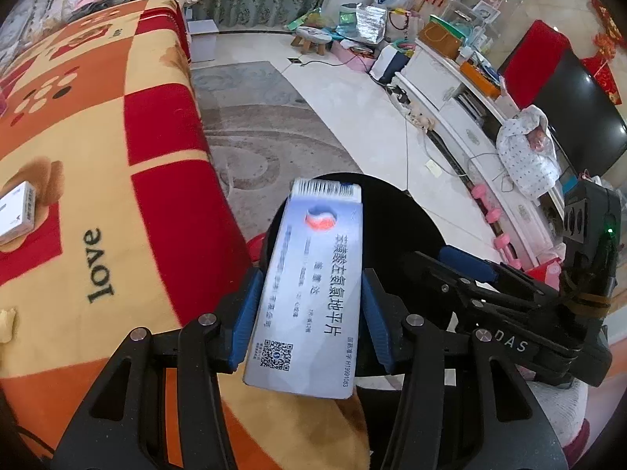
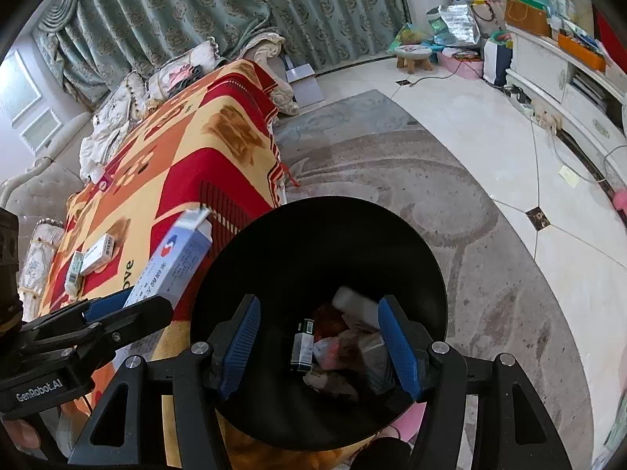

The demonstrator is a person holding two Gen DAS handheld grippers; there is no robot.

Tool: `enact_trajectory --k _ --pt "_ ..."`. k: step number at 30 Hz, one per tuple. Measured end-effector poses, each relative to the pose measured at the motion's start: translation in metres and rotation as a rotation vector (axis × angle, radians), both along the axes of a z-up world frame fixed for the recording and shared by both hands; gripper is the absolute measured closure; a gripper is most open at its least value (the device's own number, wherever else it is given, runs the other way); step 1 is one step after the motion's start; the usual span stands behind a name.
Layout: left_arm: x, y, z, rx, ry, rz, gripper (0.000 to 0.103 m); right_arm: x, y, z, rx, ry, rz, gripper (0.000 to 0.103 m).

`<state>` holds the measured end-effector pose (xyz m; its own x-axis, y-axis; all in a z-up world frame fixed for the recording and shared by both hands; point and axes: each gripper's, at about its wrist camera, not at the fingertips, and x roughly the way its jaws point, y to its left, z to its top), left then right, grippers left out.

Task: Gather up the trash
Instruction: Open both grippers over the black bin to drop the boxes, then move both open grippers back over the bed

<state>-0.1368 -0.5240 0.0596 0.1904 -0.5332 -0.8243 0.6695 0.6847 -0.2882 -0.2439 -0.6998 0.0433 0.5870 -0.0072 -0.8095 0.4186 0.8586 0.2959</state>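
My left gripper (image 1: 309, 309) is shut on a pale blue medicine box (image 1: 309, 293) with Chinese print, held at the edge of the blanket beside the black trash bin (image 1: 395, 211). The box also shows in the right wrist view (image 2: 172, 266). My right gripper (image 2: 319, 340) is open and empty, right above the bin's mouth (image 2: 313, 243). Inside the bin lie a small green-and-white box (image 2: 303, 344), a white object (image 2: 352, 305) and crumpled wrappers. More small boxes (image 2: 98, 252) lie on the blanket; one shows in the left wrist view (image 1: 17, 211).
A red, orange and yellow blanket (image 1: 98, 156) covers the surface on the left. A grey rug (image 2: 431, 180) lies under the bin. A white TV cabinet (image 1: 462, 117) with a television (image 1: 576, 109) stands on the right; bags and a stool (image 1: 311, 37) beyond.
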Motion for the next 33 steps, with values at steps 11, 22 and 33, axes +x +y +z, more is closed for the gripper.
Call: enact_trajectory --k 11,22,33 --pt "-0.004 0.017 0.007 0.005 -0.024 0.019 0.054 0.001 0.013 0.005 -0.016 0.010 0.029 0.043" --pt "-0.003 0.055 0.014 0.034 -0.060 0.084 0.054 0.008 0.041 0.013 -0.028 0.002 0.084 0.040" --pt "0.001 0.129 0.013 0.082 -0.088 0.196 0.054 0.031 0.095 0.016 -0.005 -0.011 0.194 0.038"
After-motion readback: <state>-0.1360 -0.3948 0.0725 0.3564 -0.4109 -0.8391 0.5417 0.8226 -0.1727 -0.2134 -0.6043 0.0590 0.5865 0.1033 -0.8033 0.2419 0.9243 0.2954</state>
